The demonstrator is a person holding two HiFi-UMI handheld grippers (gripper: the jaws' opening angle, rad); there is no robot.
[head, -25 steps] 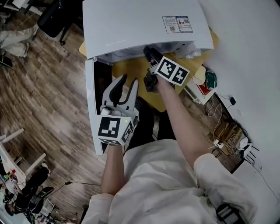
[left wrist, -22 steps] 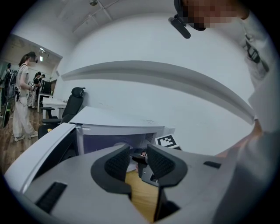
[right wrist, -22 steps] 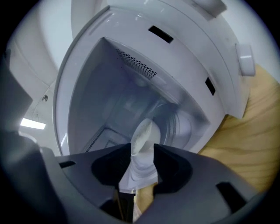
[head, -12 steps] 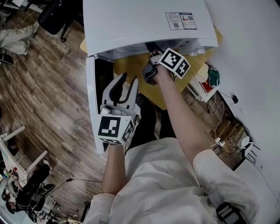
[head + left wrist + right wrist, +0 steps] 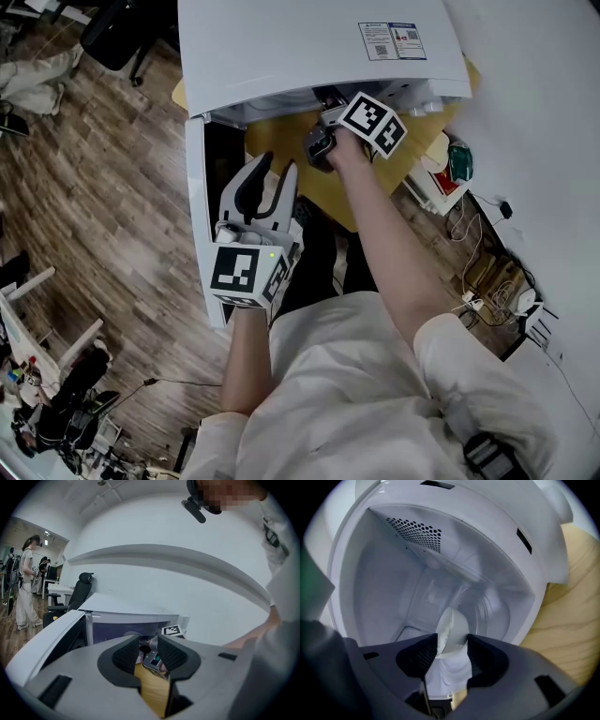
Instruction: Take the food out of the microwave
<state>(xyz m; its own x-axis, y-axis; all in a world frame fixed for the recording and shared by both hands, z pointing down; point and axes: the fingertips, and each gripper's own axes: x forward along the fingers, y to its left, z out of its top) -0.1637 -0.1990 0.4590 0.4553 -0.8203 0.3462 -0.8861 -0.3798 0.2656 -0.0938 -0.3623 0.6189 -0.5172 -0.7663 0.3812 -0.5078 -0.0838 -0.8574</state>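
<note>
The white microwave [image 5: 300, 47] stands on a wooden table [image 5: 300, 159], its door [image 5: 197, 216] swung open to the left. In the right gripper view a white bowl [image 5: 452, 630] sits in the cavity on the glass turntable [image 5: 497, 611]. My right gripper [image 5: 446, 656] reaches into the opening; its jaws have just been opening and stand open, with the bowl's near side between the tips and no firm grip showing. In the head view only its marker cube [image 5: 373, 124] shows, under the microwave's top edge. My left gripper [image 5: 267, 178] hangs open and empty in front of the door.
Cables and a power strip [image 5: 487, 281] lie on the floor at the right, near a red and green item [image 5: 448, 178]. An office chair [image 5: 79, 590] and a standing person [image 5: 26, 583] are off to the left. Wood floor [image 5: 103, 206] surrounds the table.
The right gripper has pushed further into the microwave opening and rolled a little. The left gripper has stayed where it was.
</note>
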